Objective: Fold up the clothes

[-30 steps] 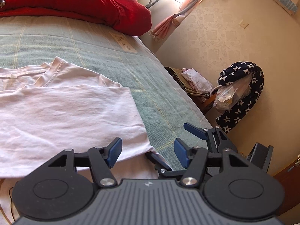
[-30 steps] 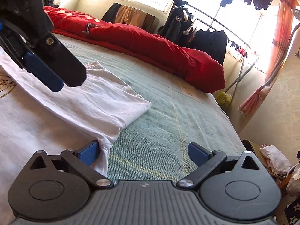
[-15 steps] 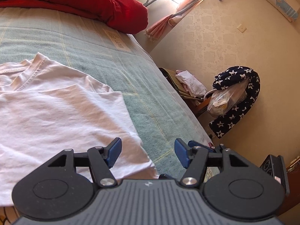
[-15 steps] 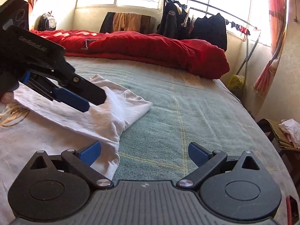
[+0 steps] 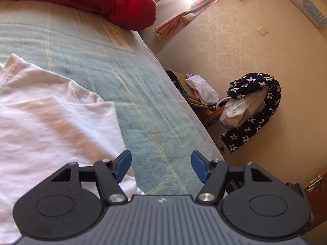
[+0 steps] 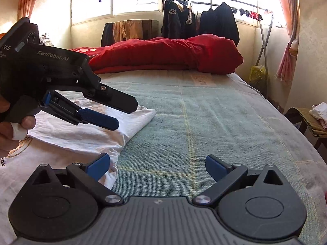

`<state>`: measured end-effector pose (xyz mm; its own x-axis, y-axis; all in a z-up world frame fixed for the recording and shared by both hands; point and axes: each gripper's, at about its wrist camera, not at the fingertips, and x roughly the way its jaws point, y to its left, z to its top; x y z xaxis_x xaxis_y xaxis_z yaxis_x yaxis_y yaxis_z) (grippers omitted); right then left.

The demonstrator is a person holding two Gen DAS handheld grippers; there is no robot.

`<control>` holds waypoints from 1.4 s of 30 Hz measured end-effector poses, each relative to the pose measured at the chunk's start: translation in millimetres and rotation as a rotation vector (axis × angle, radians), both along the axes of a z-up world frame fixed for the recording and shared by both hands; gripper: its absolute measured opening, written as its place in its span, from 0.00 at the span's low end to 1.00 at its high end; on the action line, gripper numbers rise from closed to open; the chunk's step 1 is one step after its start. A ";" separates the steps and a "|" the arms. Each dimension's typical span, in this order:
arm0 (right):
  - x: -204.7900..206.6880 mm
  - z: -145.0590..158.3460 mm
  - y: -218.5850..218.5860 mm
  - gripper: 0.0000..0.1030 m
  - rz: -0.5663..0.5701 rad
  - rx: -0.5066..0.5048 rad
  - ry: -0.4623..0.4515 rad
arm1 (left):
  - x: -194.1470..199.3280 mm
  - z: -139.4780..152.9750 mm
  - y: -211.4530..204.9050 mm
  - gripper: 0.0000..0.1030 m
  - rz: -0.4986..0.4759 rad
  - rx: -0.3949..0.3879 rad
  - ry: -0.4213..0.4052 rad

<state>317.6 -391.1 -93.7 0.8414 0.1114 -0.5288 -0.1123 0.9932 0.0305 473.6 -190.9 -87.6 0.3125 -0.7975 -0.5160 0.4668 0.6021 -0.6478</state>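
two hand-held grippers: left (image 6: 114, 114) "genrobot.ai", opening, empty; right (image 6: 157, 166) wide apart, empty

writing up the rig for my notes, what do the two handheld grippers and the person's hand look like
Both are alike. The left gripper and the right gripper each have black linkage arms on round black discs, a ribbed grey body with a small logo, silver pivot screws and blue ribbed finger pads. The left one's black housing reads GenRobot.AI and DAS in white. The hand gripping it has a white wrap on one finger.
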 end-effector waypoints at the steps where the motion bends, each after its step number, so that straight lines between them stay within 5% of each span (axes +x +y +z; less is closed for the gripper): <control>1: 0.4 -0.3 -0.3 0.98 0.002 0.015 0.000 | 3.5 -2.3 0.0 0.62 0.011 0.013 0.004; 5: 8.5 -1.2 4.4 0.98 0.013 0.074 -0.008 | 18.9 -16.6 -6.1 0.62 0.021 0.051 0.043; 12: 26.1 -14.1 18.0 0.98 0.008 0.023 0.042 | 50.0 -22.0 -32.1 0.65 -0.027 0.043 0.116; 15: 23.7 -13.7 12.0 0.98 0.005 0.049 0.038 | 44.3 -12.6 -35.9 0.65 -0.028 0.035 0.064; 19: 21.0 -13.2 9.8 0.98 0.026 0.084 0.039 | 30.1 -3.6 -30.1 0.65 0.018 0.127 -0.053; 27: 21.9 -14.4 13.1 0.99 0.055 0.086 0.058 | 58.8 -17.2 -46.4 0.65 0.072 0.191 -0.014; 34: 13.1 -4.1 4.6 1.00 0.078 0.165 0.031 | 17.8 22.8 -4.9 0.66 0.041 0.201 -0.078; 42: 7.0 1.4 -4.0 1.00 0.058 0.179 0.018 | -35.9 -6.5 54.5 0.68 0.107 0.213 -0.024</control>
